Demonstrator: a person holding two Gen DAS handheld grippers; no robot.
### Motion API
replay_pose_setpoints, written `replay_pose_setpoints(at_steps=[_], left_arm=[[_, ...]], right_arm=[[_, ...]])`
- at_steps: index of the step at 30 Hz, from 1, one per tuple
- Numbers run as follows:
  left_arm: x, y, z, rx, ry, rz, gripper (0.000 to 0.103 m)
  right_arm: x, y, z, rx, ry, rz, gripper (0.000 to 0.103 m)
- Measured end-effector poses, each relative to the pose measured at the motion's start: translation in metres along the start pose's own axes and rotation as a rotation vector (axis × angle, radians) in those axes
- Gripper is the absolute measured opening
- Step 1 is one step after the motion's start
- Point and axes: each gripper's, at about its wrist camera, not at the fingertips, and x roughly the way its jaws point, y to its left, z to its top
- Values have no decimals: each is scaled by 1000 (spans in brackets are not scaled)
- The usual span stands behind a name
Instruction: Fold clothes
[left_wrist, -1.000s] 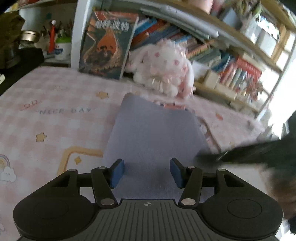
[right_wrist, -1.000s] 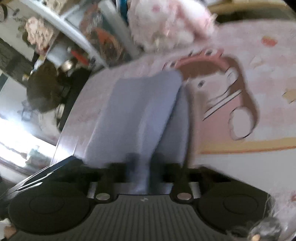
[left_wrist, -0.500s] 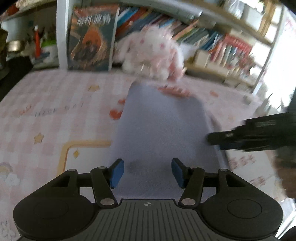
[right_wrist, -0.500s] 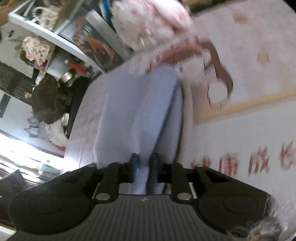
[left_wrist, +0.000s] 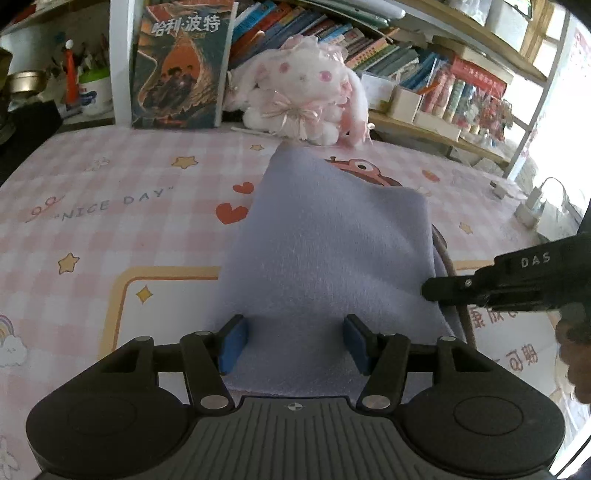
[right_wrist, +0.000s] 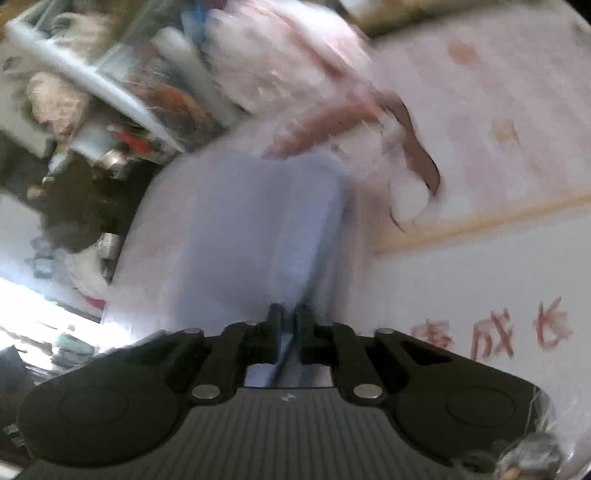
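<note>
One garment in play: a lavender fleece cloth (left_wrist: 325, 254), folded into a rough rectangle, lying on the pink checked tablecloth (left_wrist: 110, 206) roughly mid-table, long axis running away from the left camera toward the shelf.

Two grippers. Left gripper (left_wrist: 293, 341): jaws apart about halfway, blue pads (left_wrist: 232, 341) straddling the near edge of the cloth, not pressing it; nothing gripped. Right gripper (right_wrist: 290, 325): jaws pinched nearly together with a thin edge of the cloth between them, so it has hold of the cloth's right-side edge. In the left view the same gripper comes in from the right as a black bar, tip at the cloth's right edge.

Other counts: one white-and-pink plush rabbit (left_wrist: 303, 96) at the back of the table, just past the cloth's far corner; one large poster book (left_wrist: 181, 62) upright against the white shelf post, left of the rabbit; one bookshelf (left_wrist: 424, 62) with many books, too many and too small to count. One white charger (left_wrist: 532, 206) near the table's right edge.

Hard to read: right wrist view is motion-blurred throughout, shelf contents and table print are smears. How many layers the cloth has, I cannot tell. Cloth's near edge is hidden under the left gripper body. Table print under the cloth is covered. A person's hand (left_wrist: 576, 350) is cut off at the right frame edge.
</note>
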Motion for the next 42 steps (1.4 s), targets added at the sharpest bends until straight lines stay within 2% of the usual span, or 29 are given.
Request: replay_pose_setpoints(at_steps=[1, 4, 10, 12, 14, 17, 21, 23, 29, 31, 36, 38, 42], left_arm=[[-1, 0, 0, -2, 4, 6, 59], [-10, 1, 2, -24, -2, 23, 59], [-38, 2, -7, 16, -48, 16, 61], [-43, 3, -11, 30, -46, 13, 61], [-47, 6, -14, 41, -46, 3, 64], [-50, 10, -18, 60, -38, -17, 68], [-54, 14, -23, 109, -24, -37, 78], [-56, 15, -26, 144, -19, -49, 80], [-56, 27, -36, 210, 8, -74, 90], [-56, 35, -37, 199, 19, -102, 91], [-45, 65, -23, 92, 72, -223, 91], [-36, 78, -12, 36, 89, -263, 91], [-8, 96, 15, -44, 119, -295, 91]], right_arm=[[0, -2, 0, 13, -2, 9, 7], [-5, 14, -1, -81, -6, -35, 7], [-32, 33, -19, -194, -64, -102, 13], [-51, 32, -32, -221, -75, -131, 16], [-56, 37, -42, -251, -98, -178, 26], [-62, 46, -59, -285, -136, -256, 32], [-68, 52, -80, -233, -153, -302, 42], [-70, 58, -91, -210, -166, -330, 57], [-70, 83, -121, -185, -195, -433, 81], [-68, 90, -130, -175, -196, -465, 84], [-64, 90, -141, -76, -197, -455, 85], [-62, 84, -136, -10, -202, -435, 85], [-59, 69, -117, 112, -222, -417, 85]])
